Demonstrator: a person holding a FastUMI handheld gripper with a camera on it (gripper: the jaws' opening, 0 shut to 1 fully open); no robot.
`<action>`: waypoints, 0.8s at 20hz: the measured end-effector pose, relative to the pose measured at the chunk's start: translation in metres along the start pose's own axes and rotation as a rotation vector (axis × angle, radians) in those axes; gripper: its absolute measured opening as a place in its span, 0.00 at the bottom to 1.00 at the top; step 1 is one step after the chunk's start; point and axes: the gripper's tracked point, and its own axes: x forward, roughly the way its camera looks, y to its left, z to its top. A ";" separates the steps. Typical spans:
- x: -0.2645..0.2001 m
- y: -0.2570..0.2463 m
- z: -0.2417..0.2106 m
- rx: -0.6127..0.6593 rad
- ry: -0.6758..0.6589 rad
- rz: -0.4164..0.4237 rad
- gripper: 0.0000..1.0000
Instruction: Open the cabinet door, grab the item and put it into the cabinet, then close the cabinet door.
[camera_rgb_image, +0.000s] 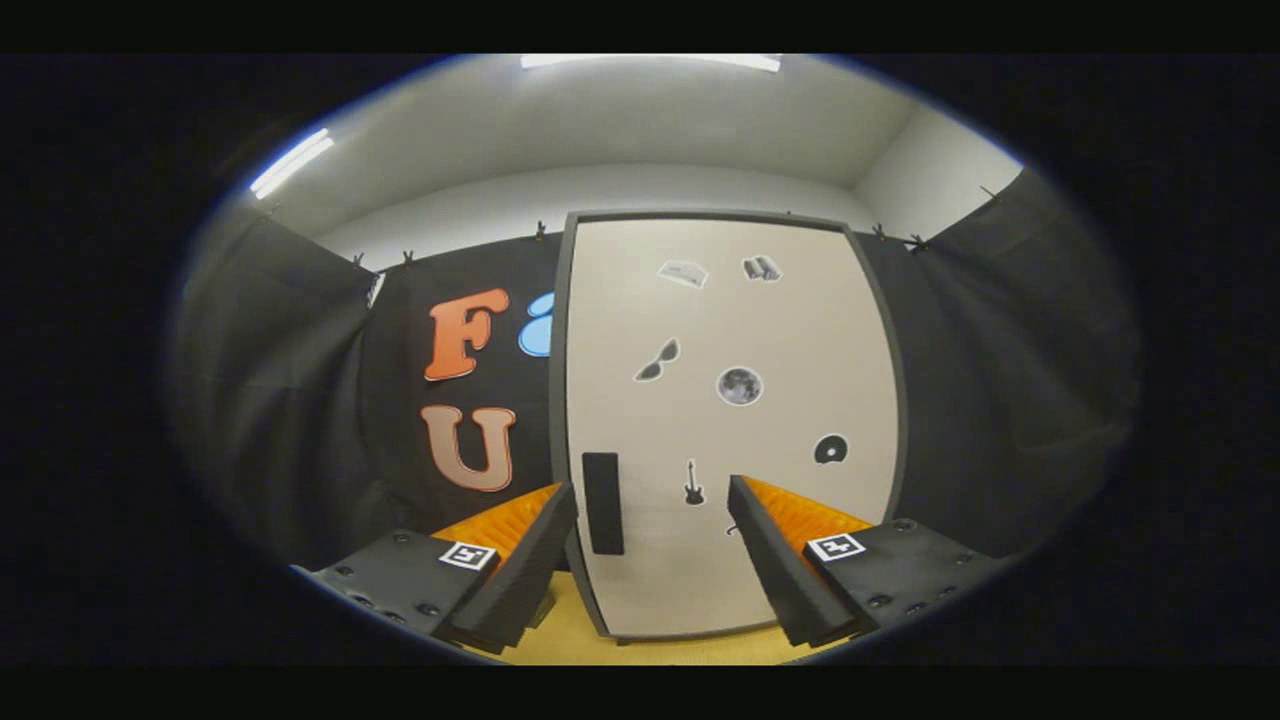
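Tool (652, 520): fingers spread wide, empty, low centre of frame
Handle (603, 503): dark, upright, just ahead of left finger, on door's left edge
Door (735, 420): shut, pale with stickers, centre frame
Surface (560, 648): yellow, beneath fingers

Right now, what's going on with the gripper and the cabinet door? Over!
Gripper open, holding nothing. Cabinet door shut, just ahead of the fingers; its dark handle sits near the left finger, untouched. Nothing seen blocking the way.
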 end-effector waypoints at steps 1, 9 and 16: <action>0.020 -0.001 -0.008 0.002 0.021 -0.001 0.98; 0.079 0.002 -0.039 0.028 0.080 0.016 0.98; 0.082 0.020 -0.039 -0.004 0.072 0.057 0.86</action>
